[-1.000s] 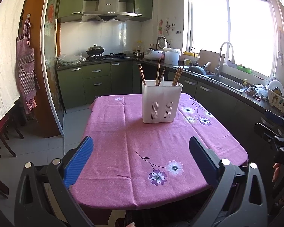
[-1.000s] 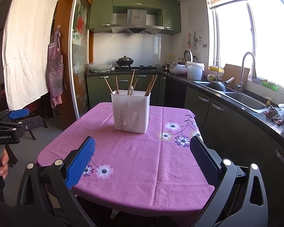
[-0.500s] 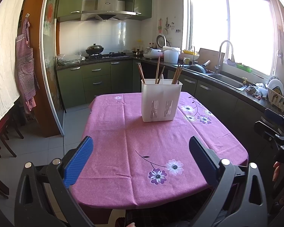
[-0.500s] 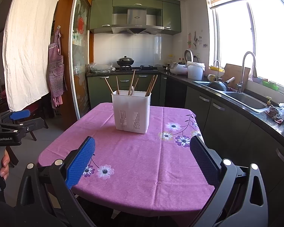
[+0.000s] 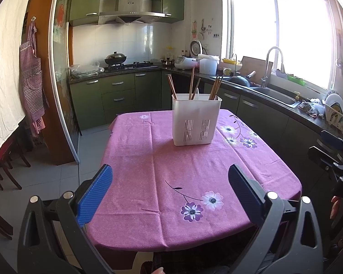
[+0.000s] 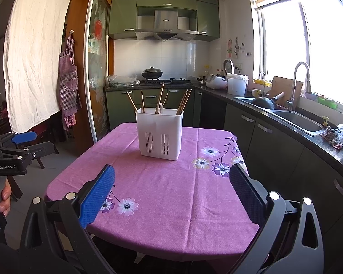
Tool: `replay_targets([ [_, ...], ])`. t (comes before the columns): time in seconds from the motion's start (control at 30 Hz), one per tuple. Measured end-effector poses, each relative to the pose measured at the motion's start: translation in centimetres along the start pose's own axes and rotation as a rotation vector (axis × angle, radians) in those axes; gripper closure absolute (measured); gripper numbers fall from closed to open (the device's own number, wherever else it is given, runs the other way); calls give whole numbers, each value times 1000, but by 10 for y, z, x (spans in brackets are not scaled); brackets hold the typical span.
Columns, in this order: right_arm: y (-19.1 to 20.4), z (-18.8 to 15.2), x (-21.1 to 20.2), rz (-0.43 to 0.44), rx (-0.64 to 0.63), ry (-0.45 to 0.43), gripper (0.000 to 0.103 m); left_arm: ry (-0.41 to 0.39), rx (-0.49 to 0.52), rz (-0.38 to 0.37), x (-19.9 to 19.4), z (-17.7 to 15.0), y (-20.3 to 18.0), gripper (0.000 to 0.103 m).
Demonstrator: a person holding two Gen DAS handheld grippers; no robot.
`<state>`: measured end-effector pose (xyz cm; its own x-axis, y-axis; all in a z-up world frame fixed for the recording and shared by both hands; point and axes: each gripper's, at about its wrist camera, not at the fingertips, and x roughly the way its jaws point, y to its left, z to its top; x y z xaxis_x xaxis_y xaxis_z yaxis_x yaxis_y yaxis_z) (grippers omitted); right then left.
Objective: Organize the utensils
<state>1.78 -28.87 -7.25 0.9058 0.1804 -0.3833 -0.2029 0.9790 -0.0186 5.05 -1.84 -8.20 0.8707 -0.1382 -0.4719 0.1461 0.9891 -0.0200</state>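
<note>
A white slotted utensil holder (image 5: 196, 119) stands upright near the far end of the table, also in the right wrist view (image 6: 159, 133). Several wooden chopsticks (image 5: 191, 83) and a white spoon stick up out of it (image 6: 160, 98). My left gripper (image 5: 170, 182) is open and empty, held over the table's near edge. My right gripper (image 6: 171, 183) is open and empty, also well short of the holder. Each gripper shows at the edge of the other's view: the right one (image 5: 331, 157), the left one (image 6: 18, 148).
The table wears a purple flowered cloth (image 5: 171, 171). Green cabinets and a dark counter with a sink (image 6: 297, 121) run along the right. A stove with a wok (image 5: 115, 59) is at the back. An apron (image 6: 67, 86) hangs at the left by chairs.
Both views have shifted only slightly; the holder sits a little higher and farther in the left wrist view. Both grippers stay open and empty.
</note>
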Motion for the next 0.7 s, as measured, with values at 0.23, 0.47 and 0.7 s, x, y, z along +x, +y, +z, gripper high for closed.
replay_targets([
  [0.23, 1, -2, 4, 0, -4, 6, 4, 26, -10, -3, 3, 1, 0, 7],
  [0.47, 2, -4, 7, 2, -10, 12, 4, 56, 9, -21, 8, -1, -6, 7],
  [0.7, 1, -4, 9, 2, -13, 16, 4, 48, 7, 9, 7, 0, -6, 7],
])
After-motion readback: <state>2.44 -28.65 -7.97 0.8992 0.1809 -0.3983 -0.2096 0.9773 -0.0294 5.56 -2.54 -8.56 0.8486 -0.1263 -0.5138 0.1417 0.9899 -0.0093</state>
